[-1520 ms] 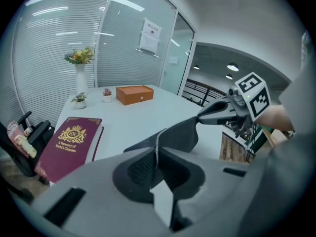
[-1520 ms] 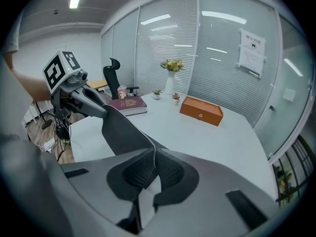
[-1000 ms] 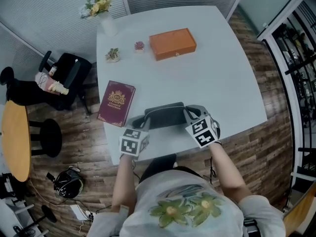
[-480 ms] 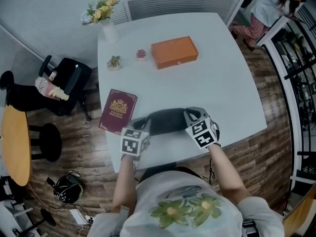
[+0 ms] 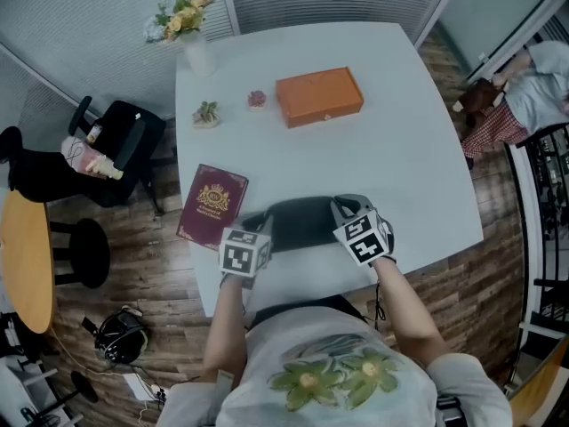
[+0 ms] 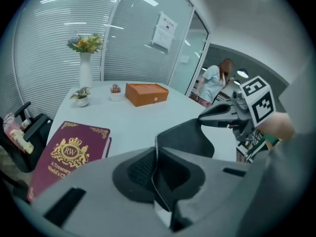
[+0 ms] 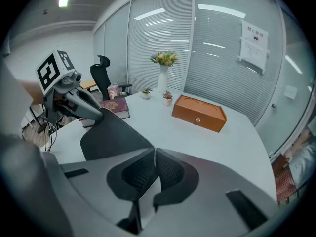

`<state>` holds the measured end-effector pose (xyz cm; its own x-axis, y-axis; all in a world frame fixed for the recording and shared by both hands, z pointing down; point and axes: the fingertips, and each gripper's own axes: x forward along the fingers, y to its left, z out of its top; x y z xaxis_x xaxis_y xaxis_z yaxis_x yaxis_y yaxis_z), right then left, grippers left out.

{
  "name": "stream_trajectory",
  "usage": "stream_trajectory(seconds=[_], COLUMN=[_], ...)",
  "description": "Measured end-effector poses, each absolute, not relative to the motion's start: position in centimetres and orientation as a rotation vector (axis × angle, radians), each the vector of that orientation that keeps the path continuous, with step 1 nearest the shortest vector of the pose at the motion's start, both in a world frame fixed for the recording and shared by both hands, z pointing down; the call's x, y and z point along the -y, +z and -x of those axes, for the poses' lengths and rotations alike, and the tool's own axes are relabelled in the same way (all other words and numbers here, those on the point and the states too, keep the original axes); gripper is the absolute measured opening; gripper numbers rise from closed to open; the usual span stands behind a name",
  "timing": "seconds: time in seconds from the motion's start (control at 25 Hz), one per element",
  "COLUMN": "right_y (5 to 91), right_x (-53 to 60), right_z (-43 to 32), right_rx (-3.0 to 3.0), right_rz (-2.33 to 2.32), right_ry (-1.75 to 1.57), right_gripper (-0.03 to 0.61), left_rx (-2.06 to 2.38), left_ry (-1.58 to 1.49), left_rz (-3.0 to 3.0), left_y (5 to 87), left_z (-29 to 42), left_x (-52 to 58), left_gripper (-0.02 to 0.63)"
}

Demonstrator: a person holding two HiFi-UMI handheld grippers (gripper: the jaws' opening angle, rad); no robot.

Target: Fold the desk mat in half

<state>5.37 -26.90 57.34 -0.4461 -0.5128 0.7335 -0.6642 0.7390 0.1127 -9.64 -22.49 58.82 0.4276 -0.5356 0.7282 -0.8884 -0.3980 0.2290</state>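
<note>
Left gripper (image 6: 155,174) and right gripper (image 7: 154,174) tight on desk mat (image 5: 302,221), seemingly flatter than before.

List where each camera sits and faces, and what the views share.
Head view: on the person's head, facing steeply down at table, mat, book, box; forearms, left claw and right claw show.
Left gripper view: on the left claw, facing across the table toward the vase; shows its jaws shut on the mat, and the right claw.
Right gripper view: on the right claw, facing box and vase; shows its jaws shut on the mat, and the left claw.
Shared: all show mat, book, box.
</note>
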Motion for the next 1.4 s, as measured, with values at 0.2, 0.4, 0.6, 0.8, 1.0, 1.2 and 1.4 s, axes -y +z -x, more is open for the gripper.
stream_trajectory(seconds=[0.2, 0.4, 0.6, 0.8, 1.0, 1.2, 1.4], right_y=[59.1, 60.8, 62.6, 64.4, 65.7, 66.4, 66.7], right_x=[27.5, 28.0, 27.7, 26.9, 26.2, 26.0, 26.1], right_z=[-5.3, -5.1, -5.0, -5.2, -5.4, -5.3, -5.3], right_rx=[2.124, 2.105, 2.074, 2.043, 2.016, 2.001, 1.982], right_rz=[-0.837, -0.795, -0.758, -0.721, -0.702, -0.695, -0.695], right_ry=[0.262, 0.290, 0.322, 0.363, 0.385, 0.391, 0.361], right_gripper=[0.026, 0.026, 0.026, 0.026, 0.026, 0.026, 0.026], left_rx=[1.184, 1.157, 1.119, 1.083, 1.077, 1.080, 1.075], left_ry=[0.773, 0.804, 0.845, 0.878, 0.935, 0.989, 1.014], left_rz=[-2.049, -2.008, -1.964, -1.936, -1.938, -1.939, -1.944], left_y=[60.2, 61.7, 63.6, 65.2, 65.8, 66.3, 66.8], left_z=[9.6, 9.7, 9.8, 9.7, 9.6, 9.9, 9.8], left_x=[22.9, 23.2, 22.7, 22.0, 21.5, 21.4, 21.1], left_gripper=[0.020, 0.020, 0.020, 0.020, 0.020, 0.020, 0.020])
